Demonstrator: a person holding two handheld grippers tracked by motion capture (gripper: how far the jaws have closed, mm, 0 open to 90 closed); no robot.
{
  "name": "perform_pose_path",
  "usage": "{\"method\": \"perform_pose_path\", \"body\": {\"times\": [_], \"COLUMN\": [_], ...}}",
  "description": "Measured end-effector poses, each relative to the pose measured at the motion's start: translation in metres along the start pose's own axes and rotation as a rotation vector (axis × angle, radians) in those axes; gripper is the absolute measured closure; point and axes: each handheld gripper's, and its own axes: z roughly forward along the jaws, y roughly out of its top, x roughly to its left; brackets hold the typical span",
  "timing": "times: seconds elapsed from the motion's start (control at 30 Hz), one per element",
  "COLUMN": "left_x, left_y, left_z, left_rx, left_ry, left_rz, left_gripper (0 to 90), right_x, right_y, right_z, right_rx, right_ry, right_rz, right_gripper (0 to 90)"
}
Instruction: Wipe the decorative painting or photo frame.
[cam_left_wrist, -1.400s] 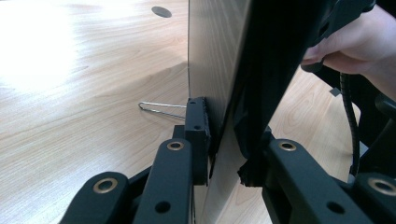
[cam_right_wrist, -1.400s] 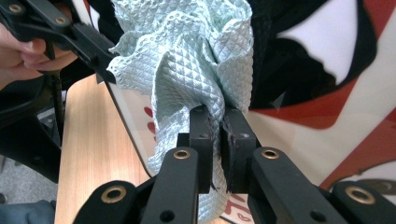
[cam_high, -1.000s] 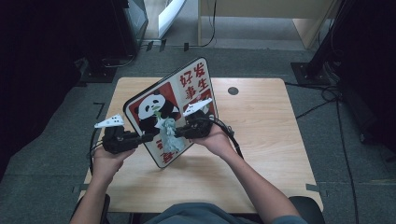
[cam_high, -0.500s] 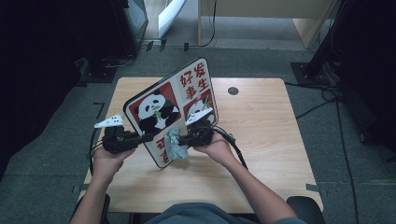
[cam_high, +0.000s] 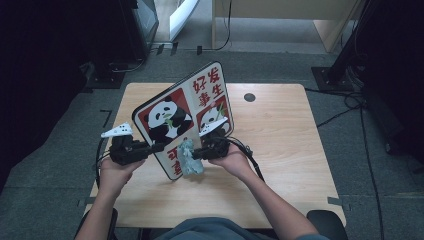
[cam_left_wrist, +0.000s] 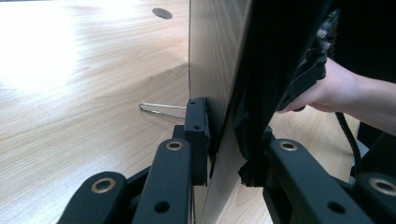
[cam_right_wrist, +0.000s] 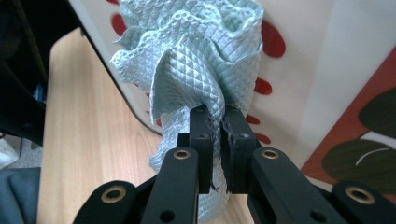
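Note:
A panda sign board (cam_high: 192, 102) with red panels and Chinese characters stands tilted on edge on the wooden table (cam_high: 285, 150). My left gripper (cam_high: 156, 148) is shut on the board's lower left edge; in the left gripper view the jaws (cam_left_wrist: 224, 149) pinch the thin board (cam_left_wrist: 217, 56) between them. My right gripper (cam_high: 198, 152) is shut on a crumpled pale blue-green cloth (cam_high: 189, 160), which is pressed against the board's lower front face. The quilted cloth (cam_right_wrist: 196, 60) bunches up from the shut right gripper (cam_right_wrist: 215, 140) against the white and red board (cam_right_wrist: 303, 65).
A round cable hole (cam_high: 249, 97) sits in the table's far right part. A thin wire loop (cam_left_wrist: 159, 110) lies on the table behind the board. The person's other hand (cam_left_wrist: 336, 88) is beyond the board. Dark floor, cables and furniture legs surround the table.
My right gripper has slid the cloth down the board's face towards its lower edge, then stayed there. The left gripper and the board have not moved.

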Motion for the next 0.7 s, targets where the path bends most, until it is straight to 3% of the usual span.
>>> {"method": "perform_pose_path", "body": {"times": [0.33,0.7], "left_x": [0.001,-0.001], "left_y": [0.000,-0.003], "left_z": [-0.004,-0.016], "left_rx": [-0.001,-0.003], "left_ry": [-0.011,-0.007], "left_rz": [-0.011,-0.003], "left_gripper": [73.3,73.0], "right_x": [0.011,0.034], "right_y": [0.023,0.073], "right_z": [-0.023,-0.050], "right_rx": [-0.066,-0.094], "right_ry": [-0.004,-0.010], "right_rz": [-0.022,-0.090], "right_gripper": [84.5,84.5]}}
